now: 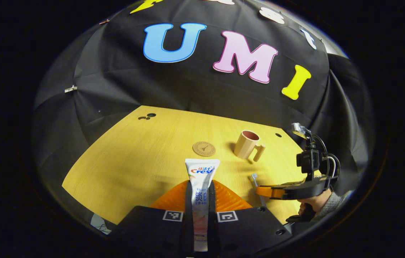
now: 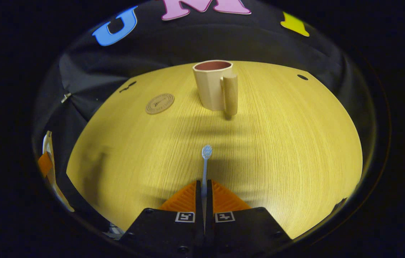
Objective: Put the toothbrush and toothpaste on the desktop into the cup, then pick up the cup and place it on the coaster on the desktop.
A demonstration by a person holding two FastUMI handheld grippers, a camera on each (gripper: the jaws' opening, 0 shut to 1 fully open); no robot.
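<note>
The white toothpaste tube with blue and red print (image 1: 201, 186) is pinched between the two fingers of my left gripper (image 1: 201, 200), at the bottom centre of the left gripper view. My right gripper (image 2: 204, 195) is closed on the thin pale blue toothbrush (image 2: 206, 161), low in the middle of the right gripper view. The beige plastic cup with a handle (image 2: 215, 86) stands upright at the upper centre there, on the yellow wooden desktop (image 2: 295, 143). The round brown coaster (image 2: 159, 103) lies to the left of the cup, apart from it.
</note>
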